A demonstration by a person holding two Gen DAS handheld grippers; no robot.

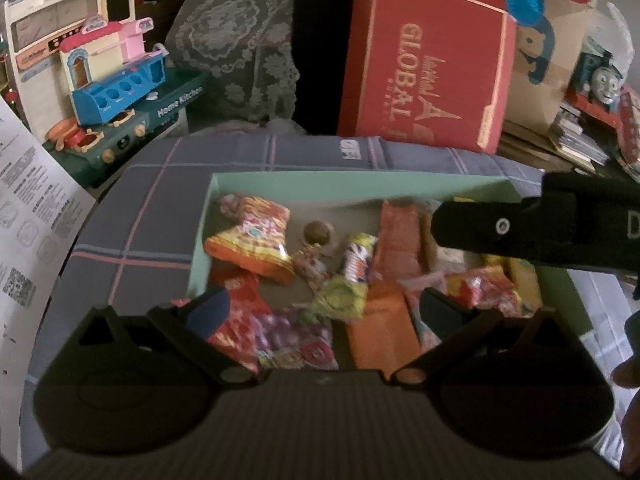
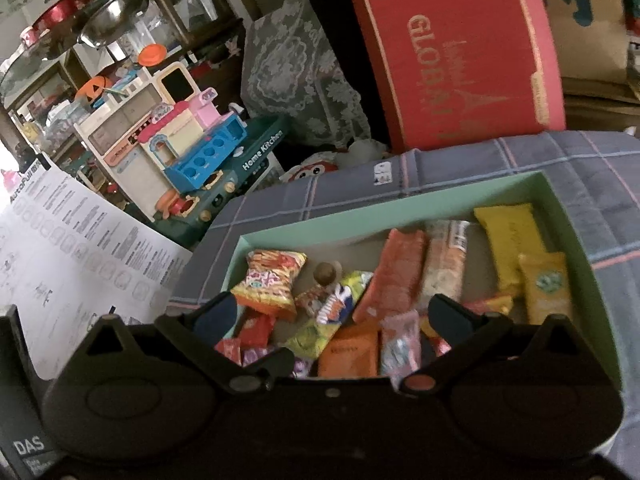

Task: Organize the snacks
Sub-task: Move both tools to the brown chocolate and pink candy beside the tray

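Note:
A mint-green box (image 1: 360,186) (image 2: 400,204) lies on a plaid cloth with several snack packets inside. Among them are an orange-yellow chip bag (image 1: 256,236) (image 2: 272,280), a brown ball (image 1: 316,232) (image 2: 325,273), a long orange bar (image 2: 400,272), a yellow packet (image 2: 512,236) and a flat orange packet (image 1: 380,332) (image 2: 352,354). My left gripper (image 1: 326,310) hangs open over the box's near-left part, with nothing between its pads. My right gripper (image 2: 334,316) is open too, above the near middle, gripping nothing. One of its black fingers (image 1: 480,228) crosses the left wrist view at the right.
A red carton marked GLOBAL (image 1: 428,60) (image 2: 460,60) stands behind the box. A toy kitchen (image 1: 112,80) (image 2: 188,140) sits at the back left, a printed paper sheet (image 1: 28,200) (image 2: 80,240) at the left, and a toy train (image 1: 604,76) at the far right.

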